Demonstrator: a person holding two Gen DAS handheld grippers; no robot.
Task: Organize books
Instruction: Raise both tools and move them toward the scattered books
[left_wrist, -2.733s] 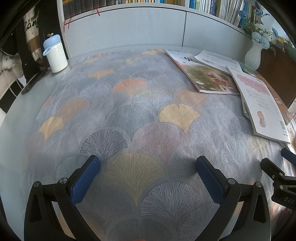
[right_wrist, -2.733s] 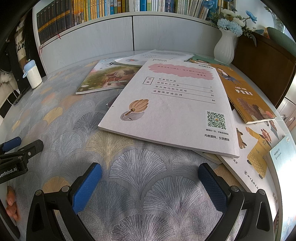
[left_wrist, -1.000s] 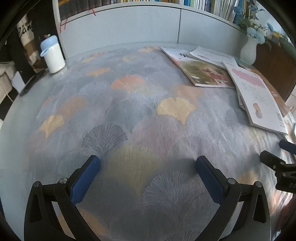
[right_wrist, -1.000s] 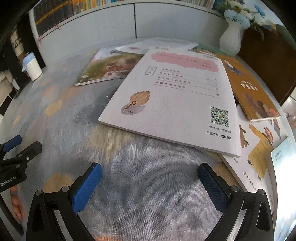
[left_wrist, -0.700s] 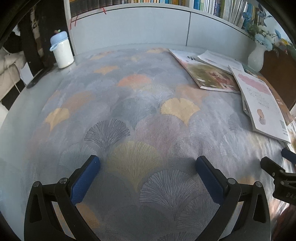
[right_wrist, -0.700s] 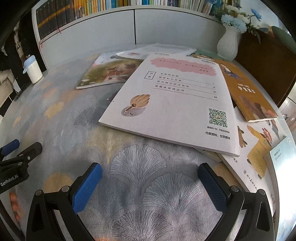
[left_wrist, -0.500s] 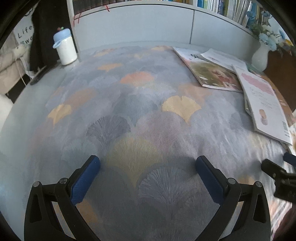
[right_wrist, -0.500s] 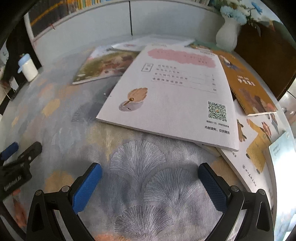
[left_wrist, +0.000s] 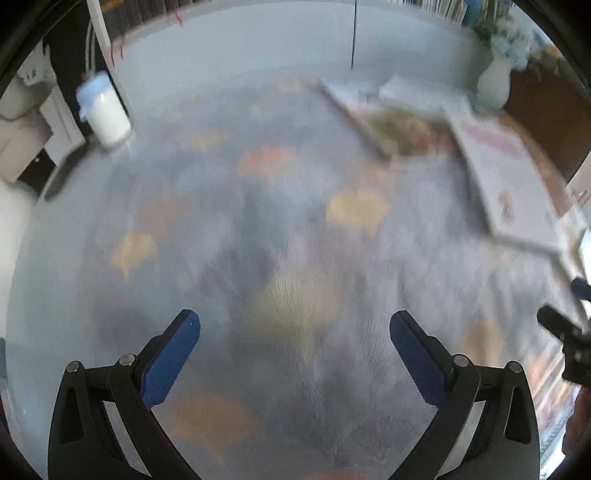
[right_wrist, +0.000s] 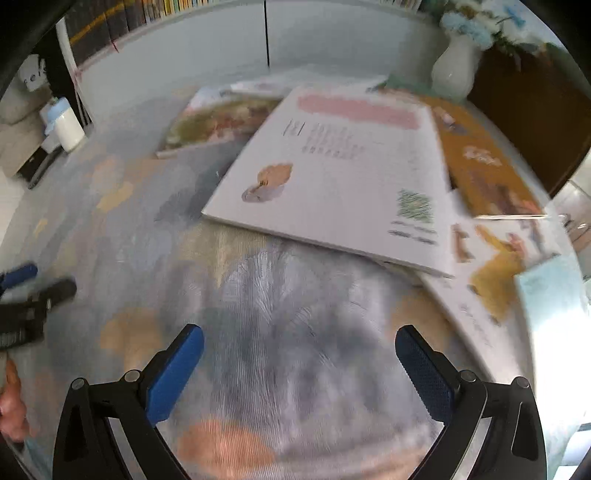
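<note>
Both the left gripper (left_wrist: 294, 326) and right gripper (right_wrist: 299, 343) hovered with jaws wide apart and empty, presumably readying a pickup, while the white booklet (right_wrist: 343, 173) topped scattered books at twelve o'clock.

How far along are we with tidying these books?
Nothing looks done yet. The white booklet lies askew over the orange book, the picture book and others, all loose on the patterned cloth. Nothing is in hand: the left claw and right claw are both open above bare cloth. All the gathering and stacking remains.
</note>
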